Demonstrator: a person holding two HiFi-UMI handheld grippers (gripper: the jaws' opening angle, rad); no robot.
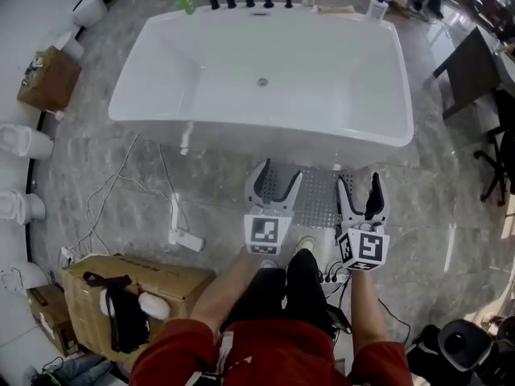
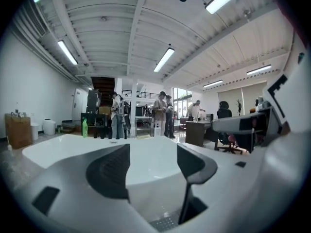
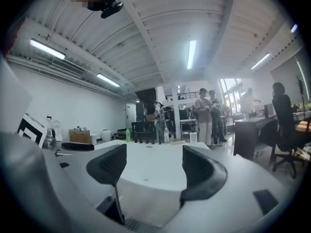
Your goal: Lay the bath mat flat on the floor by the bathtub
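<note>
Head view looks steeply down; gripper views share the bathtub [image 1: 338, 71]

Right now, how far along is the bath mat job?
Done, by the look of it: the grey bath mat lies flat on the floor right beside the bathtub, though the grippers cover its side edges. In hand: nothing. The left gripper and right gripper hover over the mat, jaws apart and empty. Left: probably only a check of the covered edges.
</note>
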